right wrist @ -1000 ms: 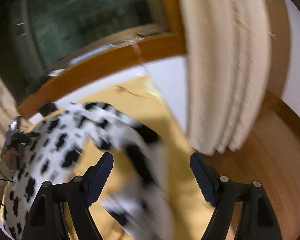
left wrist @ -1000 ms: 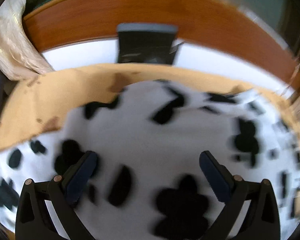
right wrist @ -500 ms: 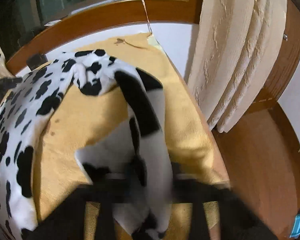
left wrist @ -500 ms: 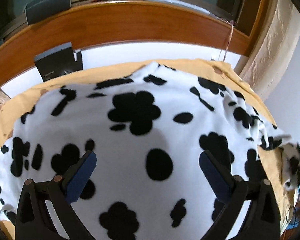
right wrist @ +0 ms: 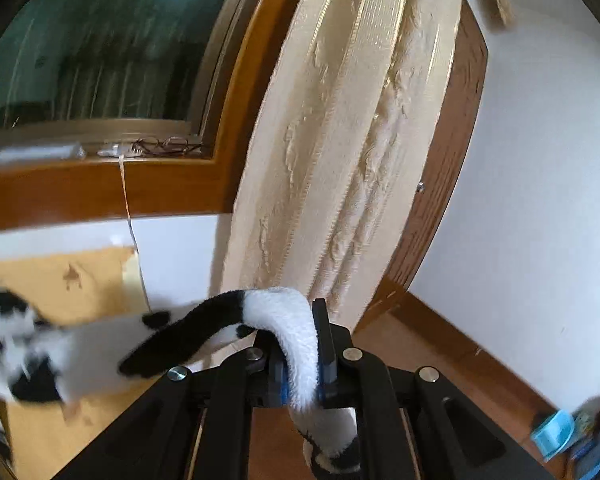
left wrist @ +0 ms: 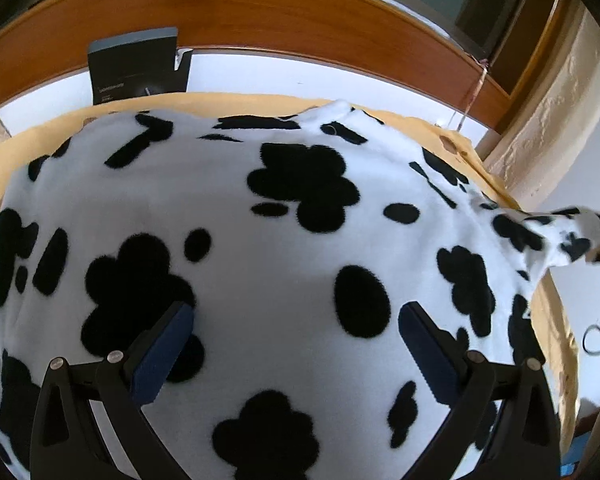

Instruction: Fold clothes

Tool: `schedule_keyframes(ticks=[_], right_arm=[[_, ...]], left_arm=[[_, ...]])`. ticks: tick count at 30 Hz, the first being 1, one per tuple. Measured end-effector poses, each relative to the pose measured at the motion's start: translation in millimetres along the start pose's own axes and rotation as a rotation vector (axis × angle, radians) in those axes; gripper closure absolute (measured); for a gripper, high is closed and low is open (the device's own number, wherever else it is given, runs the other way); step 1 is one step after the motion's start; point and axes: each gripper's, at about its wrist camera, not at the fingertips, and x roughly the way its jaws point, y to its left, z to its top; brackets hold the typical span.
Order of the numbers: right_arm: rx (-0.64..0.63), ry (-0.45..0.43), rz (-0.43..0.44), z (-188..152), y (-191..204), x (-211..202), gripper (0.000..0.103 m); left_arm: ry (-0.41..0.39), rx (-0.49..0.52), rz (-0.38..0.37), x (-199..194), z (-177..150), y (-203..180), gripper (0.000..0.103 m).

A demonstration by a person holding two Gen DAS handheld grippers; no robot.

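Note:
A white fleece garment with black blotches (left wrist: 284,240) lies spread on a yellow-covered table (left wrist: 40,136). My left gripper (left wrist: 296,320) is open just above the garment's middle, with its blue pads wide apart. My right gripper (right wrist: 300,360) is shut on the garment's sleeve (right wrist: 284,320) and holds it lifted off the table's right side. In the left wrist view the raised sleeve (left wrist: 556,236) stretches out to the far right.
A dark box (left wrist: 136,68) stands against the white wall behind the table. A wooden window sill (left wrist: 260,16) runs above it. A cream curtain (right wrist: 340,140) hangs right of the table beside a wooden door frame (right wrist: 440,200).
My right gripper has closed on the sleeve and lifted it up and out to the right. My left gripper has stayed open over the garment, shifting slightly.

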Motion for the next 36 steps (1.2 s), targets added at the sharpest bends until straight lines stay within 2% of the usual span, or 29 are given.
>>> schedule_keyframes(ticks=[4,7,10,13,18,20,22,24,25,26,27,28,29,31,34,36], right_arm=[[0.002,-0.064,0.085,25.6,43.2,-7.4,0.094],[0.003,-0.112,0.148,44.8,75.5,-12.9,0.094],[0.005,-0.161,0.212,64.0,107.9,-18.4,0.094],[0.005,-0.209,0.278,83.0,140.9,-24.5,0.093],[-0.114,-0.260,0.574,93.7,237.4,-75.3,0.093],[-0.193,-0.231,0.721,90.0,281.0,-89.6,0.093],[-0.315,-0.169,0.914,78.7,326.2,-102.0,0.093],[-0.533,-0.105,0.980,56.6,375.1,-114.0,0.087],[-0.614,-0.093,0.970,44.9,389.5,-118.1,0.075],[-0.682,-0.105,0.939,32.2,398.0,-123.4,0.054],[-0.748,-0.120,0.907,19.7,406.0,-128.6,0.042],[-0.781,-0.162,0.876,10.5,405.7,-132.4,0.023],[-0.787,-0.196,0.855,6.3,400.5,-134.2,0.020],[-0.745,-0.206,0.835,12.2,386.0,-131.8,0.020],[-0.606,-0.160,0.856,33.4,356.2,-125.1,0.020],[-0.553,-0.159,0.849,46.7,345.1,-125.8,0.020]], left_arm=[[0.001,-0.022,-0.052,-6.0,2.6,3.5,0.000],[-0.011,-0.104,-0.132,-17.8,7.3,16.4,0.000],[-0.058,-0.225,-0.199,-38.7,12.2,39.3,0.000],[-0.117,-0.302,-0.207,-63.0,12.8,62.8,0.000],[-0.193,-0.375,-0.163,-95.0,7.4,97.0,0.000],[-0.204,-0.401,-0.142,-100.9,1.9,112.3,0.000],[-0.198,-0.422,-0.115,-100.7,-6.5,126.0,0.000],[-0.182,-0.448,-0.100,-98.1,-14.6,138.7,0.000],[-0.168,-0.464,-0.099,-95.5,-18.6,144.5,0.000],[-0.158,-0.486,-0.108,-92.6,-22.6,150.2,0.000],[-0.148,-0.508,-0.117,-89.6,-26.7,155.8,0.000],[-0.145,-0.524,-0.125,-87.1,-29.4,159.5,0.000],[-0.143,-0.530,-0.127,-84.8,-31.4,160.8,0.000],[-0.140,-0.536,-0.131,-80.6,-33.4,161.9,0.000],[-0.136,-0.504,-0.137,-78.2,-31.0,152.7,0.000],[-0.137,-0.476,-0.133,-77.2,-28.4,144.6,0.000]])
